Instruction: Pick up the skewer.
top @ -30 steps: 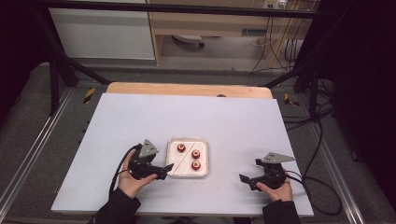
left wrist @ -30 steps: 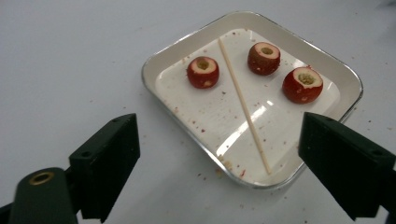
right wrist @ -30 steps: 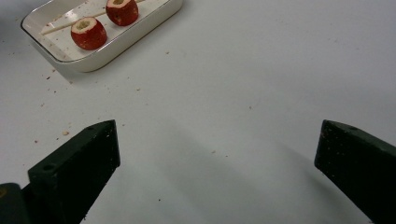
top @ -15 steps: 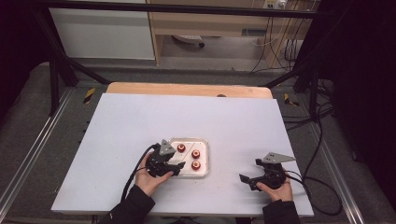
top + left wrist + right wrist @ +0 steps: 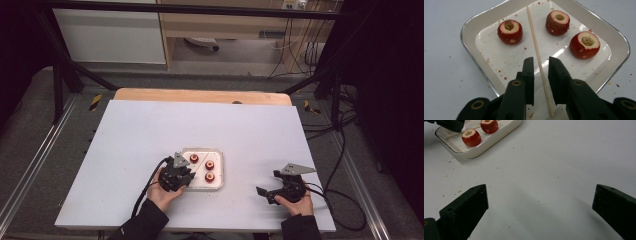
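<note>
A white tray (image 5: 220, 172) (image 5: 474, 22) holds three red cored fruits (image 5: 509, 31) (image 5: 557, 22) (image 5: 584, 45) and a thin wooden skewer (image 5: 536, 45) lying between them. My left gripper (image 5: 187, 176) (image 5: 541, 60) hovers low over the tray's near-left part. Its jaws have just been closing and stand narrow on either side of the skewer, with a small gap left on both sides. My right gripper (image 5: 267, 184) (image 5: 540, 187) rests at the front right of the table, open wide with nothing but bare tabletop between its jaws. From there the tray (image 5: 486, 145) lies far off at the upper left.
Red crumbs dot the white tabletop (image 5: 150, 130) around the tray. A wooden strip (image 5: 200, 95) runs along the table's far edge. Black frame posts and cables (image 5: 345, 150) stand off the right side. A cable trails from each gripper toward the front edge.
My left gripper has moved right, from beside the tray to over its left part, and its jaws have narrowed around the skewer. The right hand has stayed put.
</note>
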Demonstrator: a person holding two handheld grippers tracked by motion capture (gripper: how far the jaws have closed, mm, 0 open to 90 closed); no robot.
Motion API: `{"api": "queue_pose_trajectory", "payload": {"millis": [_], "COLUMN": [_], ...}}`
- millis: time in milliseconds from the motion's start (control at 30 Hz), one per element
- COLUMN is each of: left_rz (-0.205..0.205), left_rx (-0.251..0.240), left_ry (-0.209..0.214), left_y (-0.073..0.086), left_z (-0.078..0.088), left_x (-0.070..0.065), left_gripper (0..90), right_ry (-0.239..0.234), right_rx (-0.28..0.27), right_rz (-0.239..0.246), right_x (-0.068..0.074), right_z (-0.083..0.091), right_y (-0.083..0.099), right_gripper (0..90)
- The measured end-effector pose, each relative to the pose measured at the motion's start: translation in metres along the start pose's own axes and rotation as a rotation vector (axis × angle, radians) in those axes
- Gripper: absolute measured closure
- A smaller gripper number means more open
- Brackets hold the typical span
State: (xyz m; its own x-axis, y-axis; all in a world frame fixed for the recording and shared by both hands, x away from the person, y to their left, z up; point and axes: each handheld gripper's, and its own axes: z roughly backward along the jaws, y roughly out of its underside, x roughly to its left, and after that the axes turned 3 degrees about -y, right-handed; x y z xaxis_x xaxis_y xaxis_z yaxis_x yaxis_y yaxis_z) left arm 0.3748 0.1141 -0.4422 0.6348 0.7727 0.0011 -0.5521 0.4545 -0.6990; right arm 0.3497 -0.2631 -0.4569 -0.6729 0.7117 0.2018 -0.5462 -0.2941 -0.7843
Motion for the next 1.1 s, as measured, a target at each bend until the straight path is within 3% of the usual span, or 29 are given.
{"api": "queue_pose_trajectory", "payload": {"millis": [500, 733, 1100], "left_rz": [0.023, 0.061, 0.071], "left_rx": [-0.010, -0.018, -0.042], "left_ry": [-0.027, -0.035, -0.031], "left_y": [0.0043, 0.0055, 0.0082], "left_z": [-0.0021, -0.0020, -0.0016], "left_x": [-0.0092, -0.0097, -0.0082], "left_gripper": [86.6, 87.5, 88.2], "right_ry": [-0.004, -0.006, -0.009], "right_rx": [0.005, 0.002, 0.003], "right_rz": [0.002, 0.002, 0.000], "right_x": [-0.0003, -0.0003, -0.0001], "right_z": [-0.0002, -0.0004, -0.0010], "right_y": [-0.0001, -0.0001, 0.0001], "right_gripper": [0.8, 0.8, 0.9]}}
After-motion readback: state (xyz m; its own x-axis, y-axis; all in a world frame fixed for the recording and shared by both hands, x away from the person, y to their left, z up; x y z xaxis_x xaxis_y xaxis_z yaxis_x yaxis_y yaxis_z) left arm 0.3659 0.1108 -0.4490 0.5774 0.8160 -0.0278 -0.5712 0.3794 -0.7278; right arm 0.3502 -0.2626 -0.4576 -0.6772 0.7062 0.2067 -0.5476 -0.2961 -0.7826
